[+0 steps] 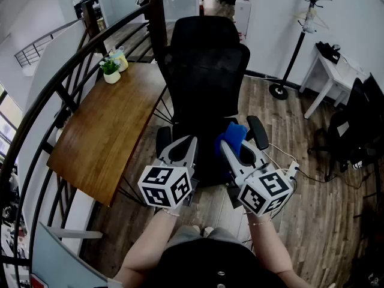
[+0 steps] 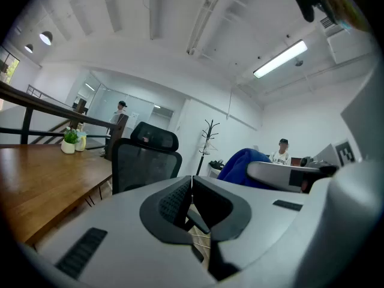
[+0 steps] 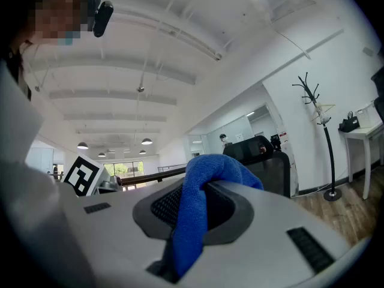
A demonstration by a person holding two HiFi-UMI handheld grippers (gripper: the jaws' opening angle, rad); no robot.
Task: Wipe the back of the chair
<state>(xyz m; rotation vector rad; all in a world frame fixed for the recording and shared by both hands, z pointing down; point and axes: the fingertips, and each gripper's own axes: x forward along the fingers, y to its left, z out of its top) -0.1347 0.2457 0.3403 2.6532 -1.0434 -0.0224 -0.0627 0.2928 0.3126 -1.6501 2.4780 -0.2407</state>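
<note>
Right tool (image 3: 192, 204) clenched on cloth (image 3: 193, 221), left tool (image 2: 191, 188) closed and empty just beside it, chair (image 1: 207, 71) directly ahead of both, its back upright beyond them, wooden surface (image 1: 108, 131) off to the left.

The left claw (image 1: 182, 144) and the right claw (image 1: 233, 146) are both smooth and light grey, with rounded shells. Inside each one are black bumpy pads (image 2: 174, 201). Small black ribbed strips (image 2: 83, 252) sit on the grey shell. Each claw has a white cube (image 1: 165, 186) with black square patterns on it. The person wears a black top (image 1: 210, 264), and the forearms are bare.
</note>
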